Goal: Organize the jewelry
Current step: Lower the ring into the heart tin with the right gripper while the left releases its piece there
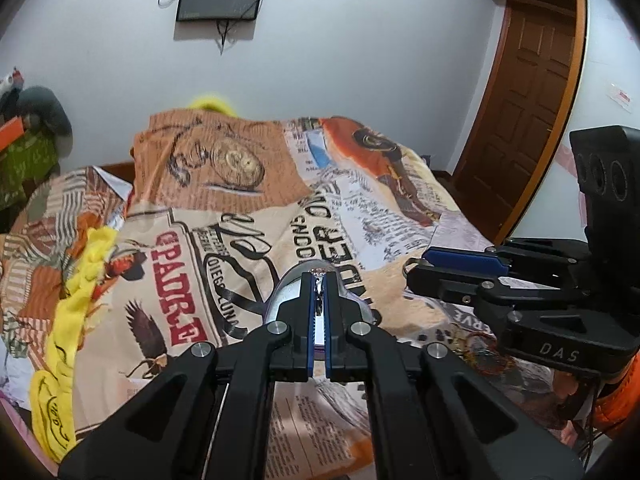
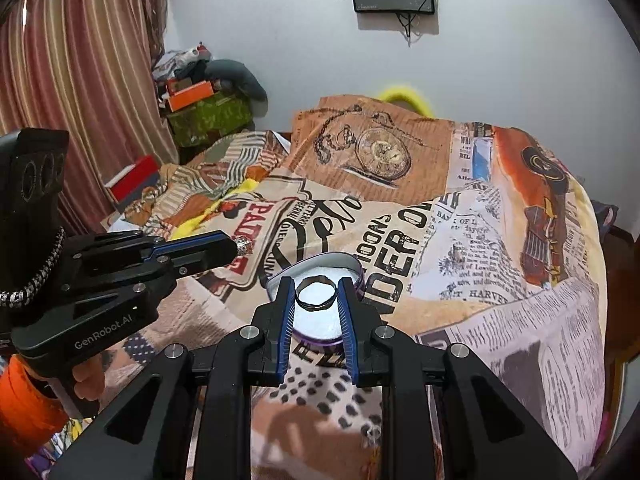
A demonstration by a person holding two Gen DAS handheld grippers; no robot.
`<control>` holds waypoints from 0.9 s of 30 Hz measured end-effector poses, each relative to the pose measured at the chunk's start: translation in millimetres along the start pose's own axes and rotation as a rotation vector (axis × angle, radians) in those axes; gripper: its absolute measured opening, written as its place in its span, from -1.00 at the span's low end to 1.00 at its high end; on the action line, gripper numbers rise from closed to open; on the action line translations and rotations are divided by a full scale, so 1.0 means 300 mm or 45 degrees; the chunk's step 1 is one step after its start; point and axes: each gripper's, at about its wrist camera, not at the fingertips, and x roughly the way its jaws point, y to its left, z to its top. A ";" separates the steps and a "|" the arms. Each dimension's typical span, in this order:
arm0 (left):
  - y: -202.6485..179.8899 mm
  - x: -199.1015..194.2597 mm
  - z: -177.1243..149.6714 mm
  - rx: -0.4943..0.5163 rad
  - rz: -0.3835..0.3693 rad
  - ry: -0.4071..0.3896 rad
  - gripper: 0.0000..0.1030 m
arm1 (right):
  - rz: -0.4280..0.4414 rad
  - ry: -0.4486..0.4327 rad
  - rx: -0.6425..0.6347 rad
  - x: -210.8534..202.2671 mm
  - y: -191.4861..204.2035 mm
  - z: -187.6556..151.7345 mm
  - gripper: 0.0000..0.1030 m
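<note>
A heart-shaped purple tin (image 2: 358,270) with a white lining lies open on the printed bedspread (image 2: 460,240). My right gripper (image 2: 316,294) is shut on a dark ring-shaped bangle (image 2: 308,304) and holds it just above the tin. My left gripper (image 1: 319,280) is shut on a small silver ring (image 1: 319,271), held over the tin (image 1: 352,284). From the right wrist view the left gripper (image 2: 236,246) shows at left with the silver ring (image 2: 243,246) at its tips. The right gripper (image 1: 416,268) shows at the right of the left wrist view.
A tangle of loose jewelry (image 1: 476,346) lies on the bedspread near the right gripper's body. A yellow cloth (image 1: 68,300) runs along the bed's left side. Boxes and clutter (image 2: 200,108) stand by the curtain; a brown door (image 1: 528,92) is at right.
</note>
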 end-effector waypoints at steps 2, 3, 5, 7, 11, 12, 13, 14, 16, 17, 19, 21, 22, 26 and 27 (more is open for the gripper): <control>0.015 0.028 -0.001 -0.015 -0.010 0.025 -0.97 | 0.005 0.033 -0.011 0.032 0.000 0.002 -0.62; 0.027 0.052 -0.003 -0.026 -0.021 0.048 -0.97 | 0.007 0.050 -0.018 0.047 0.000 0.003 -0.62; 0.039 0.085 -0.006 -0.038 -0.039 0.084 -0.97 | 0.012 0.084 -0.035 0.080 0.000 0.007 -0.62; 0.047 0.114 -0.010 -0.042 -0.041 0.111 -0.97 | 0.019 0.116 -0.043 0.107 -0.005 0.011 -0.62; 0.072 0.164 -0.016 -0.064 -0.057 0.159 -0.97 | 0.031 0.176 -0.046 0.161 -0.021 0.011 -0.62; 0.083 0.180 -0.019 -0.083 -0.073 0.178 -0.97 | 0.027 0.189 -0.051 0.175 -0.023 0.009 -0.62; 0.092 0.191 -0.023 -0.098 -0.085 0.195 -0.97 | 0.027 0.203 -0.056 0.186 -0.022 0.005 -0.62; 0.100 0.203 -0.024 -0.110 -0.093 0.210 -0.97 | 0.029 0.218 -0.058 0.197 -0.023 0.002 -0.62; 0.110 0.221 -0.029 -0.121 -0.097 0.230 -0.97 | 0.038 0.247 -0.056 0.219 -0.026 -0.005 -0.62; 0.114 0.229 -0.030 -0.124 -0.095 0.236 -0.97 | 0.039 0.262 -0.055 0.230 -0.029 -0.010 -0.62; 0.117 0.241 -0.032 -0.127 -0.093 0.247 -0.97 | 0.036 0.281 -0.055 0.246 -0.031 -0.017 -0.62; 0.123 0.249 -0.032 -0.132 -0.097 0.249 -0.97 | 0.045 0.296 -0.049 0.258 -0.036 -0.022 -0.62; 0.125 0.251 -0.031 -0.134 -0.098 0.250 -0.97 | 0.049 0.301 -0.045 0.262 -0.037 -0.025 -0.62; 0.123 0.249 -0.028 -0.129 -0.084 0.246 -0.97 | 0.037 0.302 -0.055 0.267 -0.038 -0.029 -0.62; 0.121 0.245 -0.026 -0.127 -0.079 0.242 -0.97 | 0.033 0.297 -0.058 0.263 -0.037 -0.029 -0.62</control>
